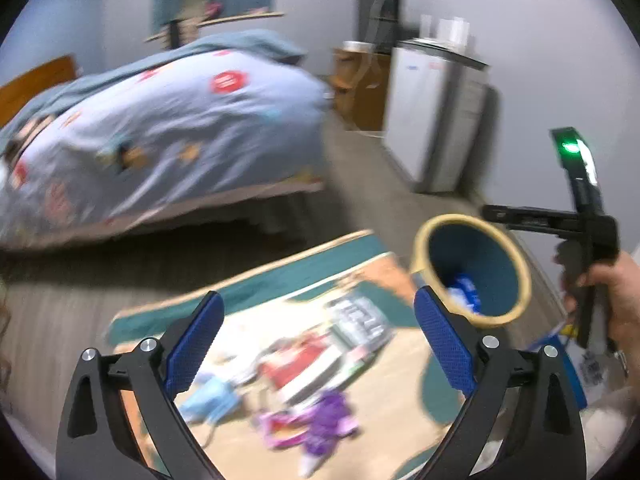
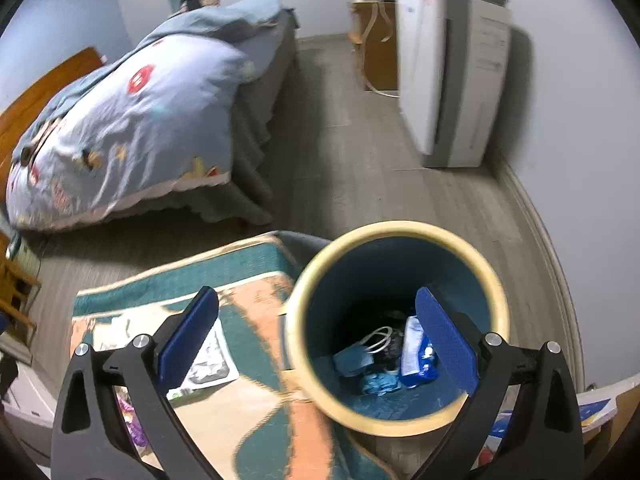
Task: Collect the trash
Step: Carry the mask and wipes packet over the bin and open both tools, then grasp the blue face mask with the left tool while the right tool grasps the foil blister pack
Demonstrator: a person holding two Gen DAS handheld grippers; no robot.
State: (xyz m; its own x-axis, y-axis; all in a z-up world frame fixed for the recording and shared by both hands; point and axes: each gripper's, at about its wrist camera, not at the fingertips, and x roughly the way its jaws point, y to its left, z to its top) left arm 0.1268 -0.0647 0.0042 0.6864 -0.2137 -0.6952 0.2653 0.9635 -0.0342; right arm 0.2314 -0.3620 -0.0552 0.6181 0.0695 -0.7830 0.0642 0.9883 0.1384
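Observation:
A round bin (image 2: 400,230) with a cream rim and teal inside stands at the rug's corner. In it lie a blue wrapper (image 2: 416,354), a white cord (image 2: 378,340) and crumpled teal pieces. My right gripper (image 2: 316,292) hangs open above the bin's near left edge, with nothing between its blue pads. My left gripper (image 1: 320,296) is open and empty over the rug (image 1: 280,268), left of the bin (image 1: 424,236). Blurred litter lies below it: a light blue mask (image 1: 212,396), a purple item (image 1: 324,420) and red and white packets (image 1: 304,364). A hand (image 1: 616,296) holds the right gripper's handle at the right edge.
A bed (image 1: 160,120) with a patterned blue duvet fills the left. A white appliance (image 2: 448,80) stands by the right wall, with a wooden cabinet (image 2: 376,40) behind it. Bare grey floor (image 2: 340,152) runs between bed and appliance. A printed sheet (image 2: 208,356) lies on the rug.

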